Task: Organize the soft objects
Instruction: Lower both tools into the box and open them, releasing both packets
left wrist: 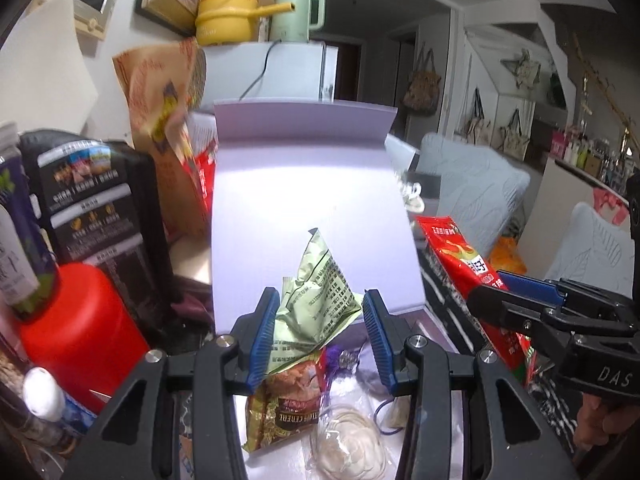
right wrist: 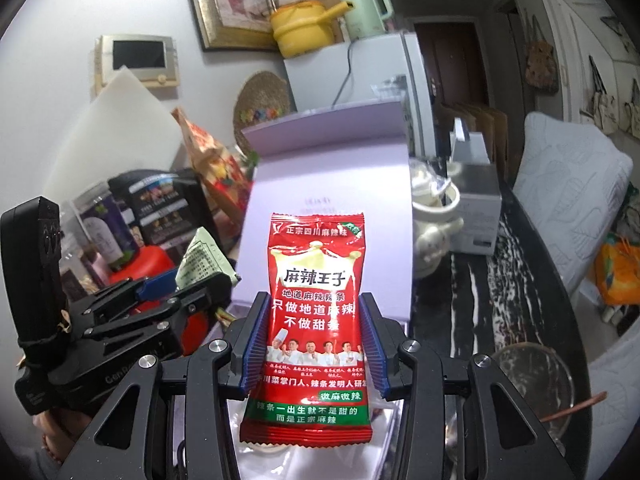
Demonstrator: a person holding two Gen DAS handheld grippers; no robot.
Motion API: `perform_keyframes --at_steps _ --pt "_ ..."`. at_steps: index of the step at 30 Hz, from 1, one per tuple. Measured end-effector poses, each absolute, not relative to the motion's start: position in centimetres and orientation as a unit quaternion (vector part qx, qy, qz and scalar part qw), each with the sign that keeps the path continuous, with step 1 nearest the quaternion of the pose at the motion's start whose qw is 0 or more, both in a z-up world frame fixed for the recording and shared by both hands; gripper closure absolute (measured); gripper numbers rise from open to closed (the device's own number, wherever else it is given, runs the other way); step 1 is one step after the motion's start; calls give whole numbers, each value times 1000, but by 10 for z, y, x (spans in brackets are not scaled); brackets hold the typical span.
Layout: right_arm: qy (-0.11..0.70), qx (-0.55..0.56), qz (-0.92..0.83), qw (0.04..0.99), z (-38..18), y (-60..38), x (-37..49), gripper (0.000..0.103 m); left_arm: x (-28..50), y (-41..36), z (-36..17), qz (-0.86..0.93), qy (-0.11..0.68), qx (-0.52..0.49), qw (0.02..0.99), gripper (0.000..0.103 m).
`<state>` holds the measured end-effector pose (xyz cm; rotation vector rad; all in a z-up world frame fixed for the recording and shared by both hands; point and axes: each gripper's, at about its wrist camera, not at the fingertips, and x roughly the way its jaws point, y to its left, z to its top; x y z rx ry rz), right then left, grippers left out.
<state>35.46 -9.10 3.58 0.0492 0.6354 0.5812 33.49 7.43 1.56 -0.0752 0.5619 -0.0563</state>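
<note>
The left claw (left wrist: 320,332) is gripping a crumpled pale green packet (left wrist: 320,300) between its blue pads, and the packet is standing up out of the jaws with its printed side facing the camera. Below that claw, a brown cereal bag (left wrist: 284,404) and a clear bag of white round pieces (left wrist: 348,444) are lying on the pale lilac box (left wrist: 304,200), whose lid is standing open behind them. The right claw (right wrist: 312,340) is clamping a red snack packet (right wrist: 314,320) at its two side edges, holding it upright with the white and yellow lettering facing the camera, in front of the same lilac box. In the left wrist view the right claw is showing at the right edge with the red packet tilting up from it, beside the box. In the right wrist view the left claw is sitting to the left, with the green packet sticking up from it. A red container (left wrist: 80,332) and a dark printed box (left wrist: 100,216) are crowding the left side, while a white teapot (right wrist: 434,236) and a glass bowl (right wrist: 532,392) are resting on the black-and-white marbled counter (right wrist: 504,272) to the right.
</note>
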Motion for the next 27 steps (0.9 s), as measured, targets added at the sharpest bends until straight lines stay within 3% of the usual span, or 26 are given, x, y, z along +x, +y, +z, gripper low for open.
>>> perform_keyframes --at_steps 27 --pt "394 7 257 882 -17 -85 367 60 372 72 -43 1 400 0 916 60"
